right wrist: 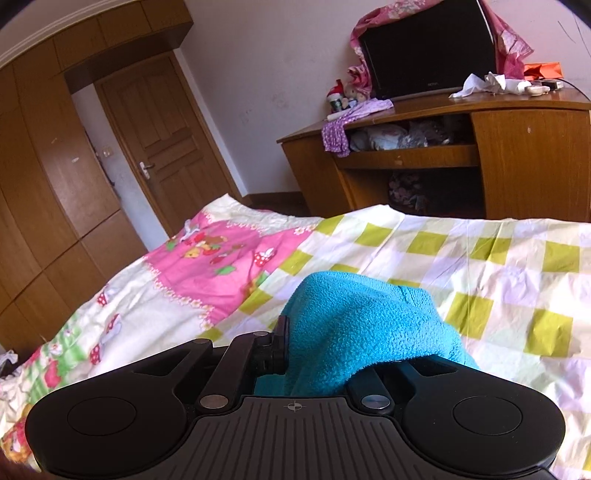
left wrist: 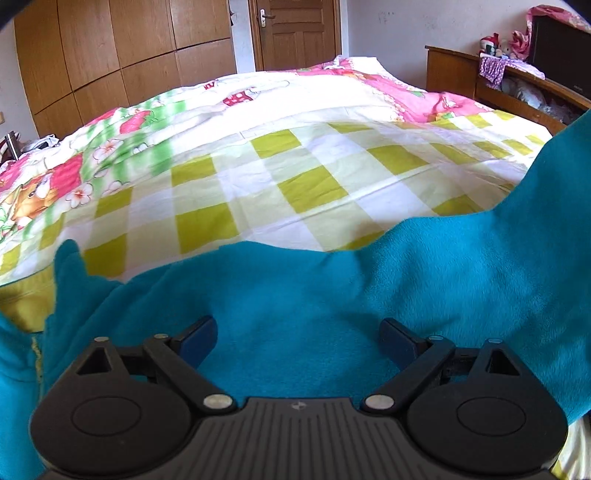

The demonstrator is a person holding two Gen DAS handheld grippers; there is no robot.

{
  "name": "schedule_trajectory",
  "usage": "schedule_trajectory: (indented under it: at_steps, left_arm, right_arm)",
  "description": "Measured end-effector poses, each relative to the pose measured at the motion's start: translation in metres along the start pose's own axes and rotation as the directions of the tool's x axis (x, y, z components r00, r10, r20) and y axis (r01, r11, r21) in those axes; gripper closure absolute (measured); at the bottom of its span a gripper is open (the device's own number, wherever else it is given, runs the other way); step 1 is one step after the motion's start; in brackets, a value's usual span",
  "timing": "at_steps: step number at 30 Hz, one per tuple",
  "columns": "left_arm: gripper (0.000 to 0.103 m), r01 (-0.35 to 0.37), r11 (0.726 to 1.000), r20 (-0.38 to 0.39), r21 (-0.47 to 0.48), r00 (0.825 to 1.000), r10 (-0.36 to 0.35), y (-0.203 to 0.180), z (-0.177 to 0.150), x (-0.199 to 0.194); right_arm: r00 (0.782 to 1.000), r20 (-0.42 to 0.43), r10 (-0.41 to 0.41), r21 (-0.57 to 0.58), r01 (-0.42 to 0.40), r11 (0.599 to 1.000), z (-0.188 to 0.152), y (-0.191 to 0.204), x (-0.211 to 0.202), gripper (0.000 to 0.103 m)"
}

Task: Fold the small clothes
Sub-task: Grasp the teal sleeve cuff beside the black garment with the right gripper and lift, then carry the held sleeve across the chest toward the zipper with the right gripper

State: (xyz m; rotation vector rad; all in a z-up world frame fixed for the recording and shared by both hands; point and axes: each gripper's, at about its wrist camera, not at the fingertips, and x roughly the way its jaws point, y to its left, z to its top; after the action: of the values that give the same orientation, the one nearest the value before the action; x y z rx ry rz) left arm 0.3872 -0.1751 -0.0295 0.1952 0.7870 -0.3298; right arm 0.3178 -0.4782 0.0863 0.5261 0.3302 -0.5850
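A teal fleece garment (left wrist: 332,288) lies on the bed's checked sheet (left wrist: 303,184). In the left wrist view it fills the foreground and rises toward the right edge. My left gripper (left wrist: 299,334) stands open just above it, its blue pads (left wrist: 197,338) wide apart with only flat cloth between them. In the right wrist view a bunched fold of the same teal fleece (right wrist: 354,325) drapes over my right gripper (right wrist: 332,332), which is shut on it and holds it above the sheet (right wrist: 480,280). The left finger (right wrist: 282,334) shows; cloth hides the right one.
A pink and green cartoon quilt (left wrist: 258,96) covers the bed's far side. A wooden desk (right wrist: 517,155) with a dark monitor (right wrist: 428,48), toys and cloths stands beyond the bed. Wardrobes (left wrist: 110,55) and a wooden door (left wrist: 299,33) line the far wall.
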Motion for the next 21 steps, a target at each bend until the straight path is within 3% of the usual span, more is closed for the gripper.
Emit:
schedule_trajectory:
  at_steps: [6, 11, 14, 17, 19, 21]
  left_arm:
    - [0.000, -0.012, 0.999, 0.022, 0.050, 1.000, 0.011, -0.012, 0.002, 0.005]
    - [0.000, -0.014, 0.998, 0.034, -0.054, 0.999, 0.015, 0.039, -0.009, -0.031]
    - [0.000, -0.010, 0.998, 0.039, -0.054, 0.999, 0.012, 0.050, -0.022, -0.038]
    - [0.000, -0.023, 1.000, -0.093, 0.009, 0.995, 0.023, 0.037, -0.030, -0.009]
    - [0.000, -0.045, 0.998, -0.068, 0.038, 0.997, 0.048, 0.029, -0.033, -0.007]
    - [0.000, -0.016, 1.000, -0.077, 0.002, 0.997, 0.016, 0.037, -0.027, -0.017]
  right_arm:
    - [0.999, 0.026, 0.045, -0.071, -0.043, 0.997, 0.008, 0.024, -0.003, 0.099]
    - [0.995, 0.030, 0.096, -0.149, -0.090, 0.985, 0.009, 0.060, -0.015, 0.099]
    - [0.989, 0.021, 0.144, -0.164, -0.138, 0.977, 0.011, 0.081, -0.023, 0.099]
    - [0.975, -0.009, 0.220, -0.179, -0.218, 0.959, 0.005, 0.112, -0.036, 0.099]
    - [0.961, -0.039, 0.272, -0.218, -0.274, 0.937, -0.003, 0.139, -0.046, 0.099]
    - [0.941, -0.093, 0.327, -0.281, -0.339, 0.898, -0.016, 0.168, -0.057, 0.099]
